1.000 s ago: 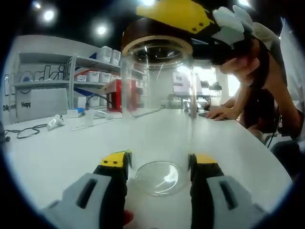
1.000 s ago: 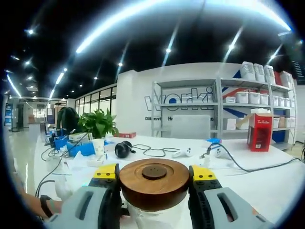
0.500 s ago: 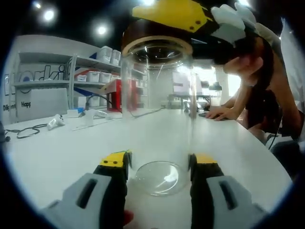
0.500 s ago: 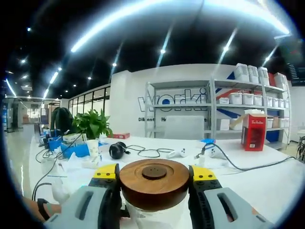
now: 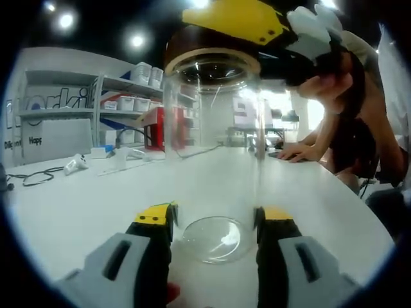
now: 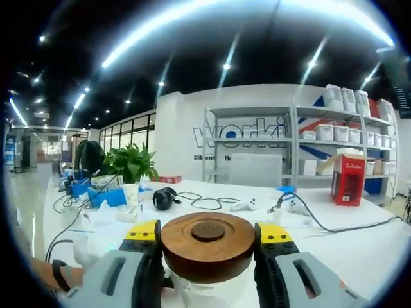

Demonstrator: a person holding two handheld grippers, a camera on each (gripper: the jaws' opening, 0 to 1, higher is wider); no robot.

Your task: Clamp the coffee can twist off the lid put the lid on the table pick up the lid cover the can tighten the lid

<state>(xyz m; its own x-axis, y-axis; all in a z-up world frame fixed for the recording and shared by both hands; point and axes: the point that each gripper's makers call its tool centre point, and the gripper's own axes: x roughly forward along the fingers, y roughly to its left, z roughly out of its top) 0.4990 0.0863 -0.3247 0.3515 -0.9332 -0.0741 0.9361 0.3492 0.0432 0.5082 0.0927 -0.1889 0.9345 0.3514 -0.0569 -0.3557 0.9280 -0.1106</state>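
Note:
A clear glass coffee can (image 5: 212, 154) stands upright on the white table (image 5: 90, 205). My left gripper (image 5: 214, 221) is shut on its lower body, one yellow-tipped jaw on each side. The round wooden lid (image 6: 208, 246) sits on the can's mouth, and my right gripper (image 6: 209, 237) is shut on it from both sides. From the left gripper view the right gripper (image 5: 257, 25) shows at the top over the lid's dark rim (image 5: 192, 42), held by a person's hand (image 5: 331, 83). The can looks empty.
White shelving (image 6: 302, 147) with boxes lines the back wall, with a red box (image 6: 349, 178) nearby. Cables, controllers (image 6: 244, 205), headphones (image 6: 165, 198), a plant (image 6: 131, 168) and blue items lie on the far table. A person's arm (image 5: 379, 122) is at the right.
The background in the right gripper view swung slightly left and back while the lid stayed between the jaws. The hand over the can shifted a little. The left gripper stayed still.

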